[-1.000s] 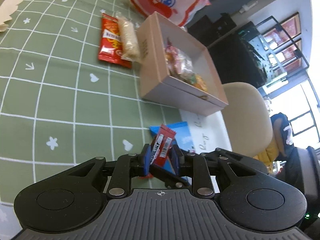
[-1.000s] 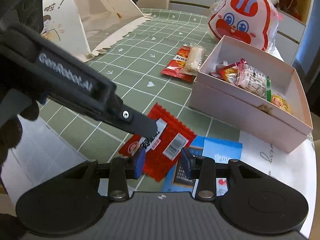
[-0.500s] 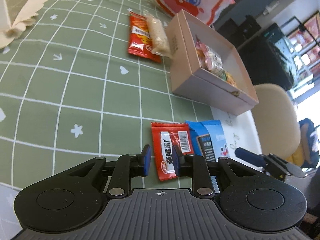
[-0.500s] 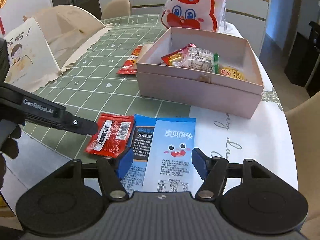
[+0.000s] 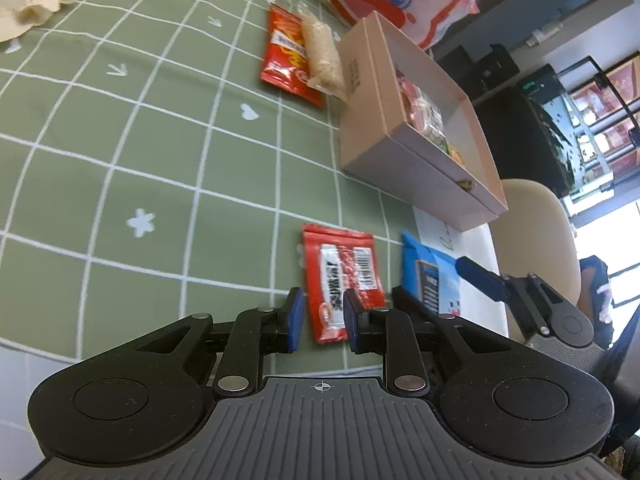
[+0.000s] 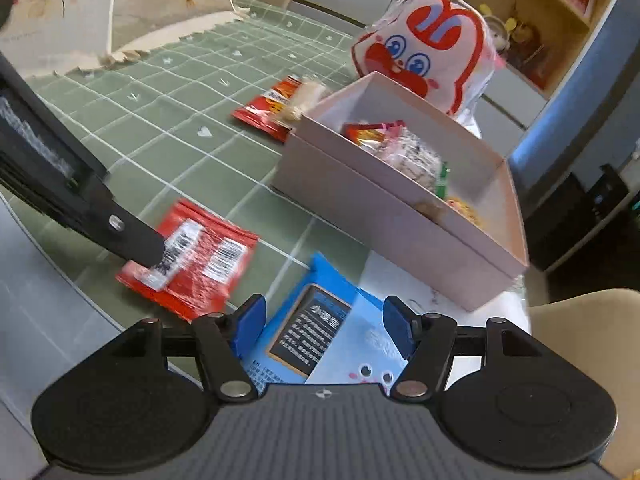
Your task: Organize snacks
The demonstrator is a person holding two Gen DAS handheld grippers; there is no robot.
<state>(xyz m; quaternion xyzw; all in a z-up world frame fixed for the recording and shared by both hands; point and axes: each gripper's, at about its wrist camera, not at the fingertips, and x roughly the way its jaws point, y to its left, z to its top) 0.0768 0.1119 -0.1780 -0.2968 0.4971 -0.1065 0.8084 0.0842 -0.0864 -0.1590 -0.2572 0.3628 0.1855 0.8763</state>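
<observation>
A red snack packet (image 5: 340, 272) lies flat on the green tablecloth, and my left gripper (image 5: 322, 320) is shut on its near end. In the right wrist view one of the left fingers (image 6: 136, 240) crosses that red packet (image 6: 200, 264). Two blue packets (image 6: 316, 320) overlap at the table's near edge. My right gripper (image 6: 323, 326) stands open over them, its pads apart on either side and not touching. The pink box (image 6: 380, 216) behind holds several wrapped snacks. In the left wrist view the right gripper's fingers (image 5: 480, 280) show beside the blue packets (image 5: 428, 276).
Another red packet (image 5: 284, 56) with a beige bar (image 5: 322, 56) on it lies against the box's far side (image 5: 400, 168). A rabbit-print bag (image 6: 428, 48) stands behind the box. A beige chair (image 6: 580, 328) is at the table's right edge. A cream folded paper cover (image 6: 160, 8) sits far left.
The left gripper has come down, bringing the red packet from held up to lying on the cloth. The right gripper's jaws have spread wide and now straddle the blue packets.
</observation>
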